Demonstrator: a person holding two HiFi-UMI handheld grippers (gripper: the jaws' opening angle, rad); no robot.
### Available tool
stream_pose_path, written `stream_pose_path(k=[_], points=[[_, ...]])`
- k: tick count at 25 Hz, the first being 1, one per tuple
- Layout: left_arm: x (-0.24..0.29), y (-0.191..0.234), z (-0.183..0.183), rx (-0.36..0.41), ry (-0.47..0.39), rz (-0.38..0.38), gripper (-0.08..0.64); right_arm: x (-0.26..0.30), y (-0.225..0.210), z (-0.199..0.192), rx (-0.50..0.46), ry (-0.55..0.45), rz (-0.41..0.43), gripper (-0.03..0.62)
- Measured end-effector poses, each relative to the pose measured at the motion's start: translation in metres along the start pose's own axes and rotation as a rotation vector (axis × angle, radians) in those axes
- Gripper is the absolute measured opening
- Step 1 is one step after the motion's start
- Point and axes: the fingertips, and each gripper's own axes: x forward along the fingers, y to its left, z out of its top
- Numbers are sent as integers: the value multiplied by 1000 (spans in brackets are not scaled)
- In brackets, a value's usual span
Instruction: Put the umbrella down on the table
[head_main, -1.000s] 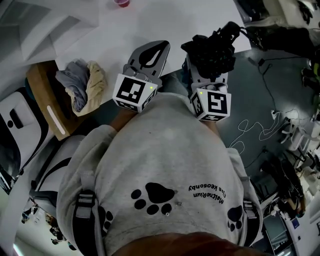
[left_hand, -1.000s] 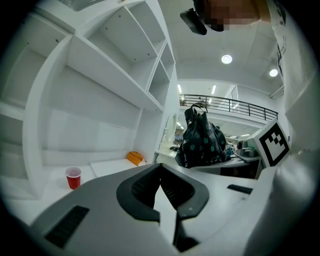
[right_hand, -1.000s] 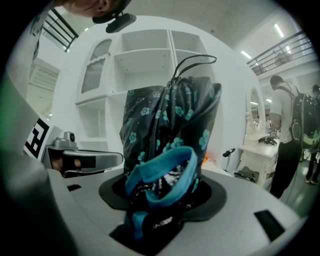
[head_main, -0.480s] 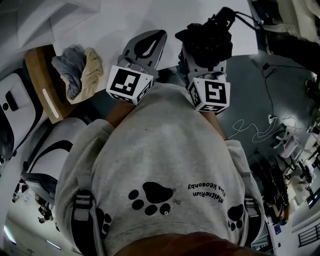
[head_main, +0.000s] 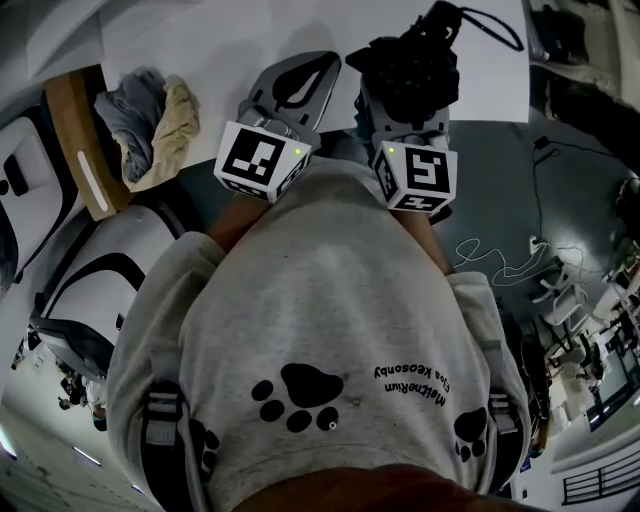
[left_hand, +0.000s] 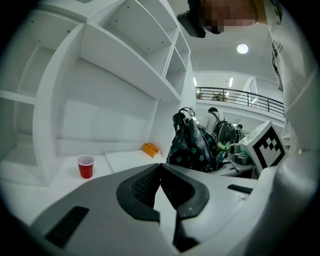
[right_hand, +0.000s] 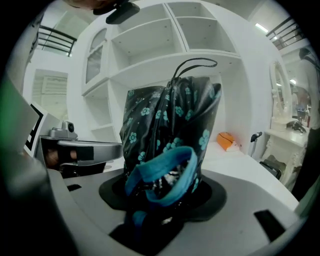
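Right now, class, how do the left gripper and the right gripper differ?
The left gripper is empty; the right gripper grips the folded umbrella. The left gripper's jaws meet on nothing; the right gripper's jaws clamp its flowered fabric. Both carry a marker cube and reach over the white table.

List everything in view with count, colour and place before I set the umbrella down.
table: 1, white, ahead
shelving: 1, white, behind table
umbrella: 1, black with teal flowers, in right gripper
cup: 1, red, upright on table
orange object: 1, on table by shelving
cloths: 2, grey and beige, on wooden board left of table
cable: 1, white, floor at right
sweatshirt: 1, grey, black paw prints
left gripper: 1, grey, shut, empty
right gripper: 1, grey, shut on umbrella
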Motion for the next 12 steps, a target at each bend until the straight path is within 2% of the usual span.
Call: stream_pose_path(k=[12], points=[[21, 15, -26, -28, 50, 27, 17, 39, -11, -42, 23, 105, 46, 268]])
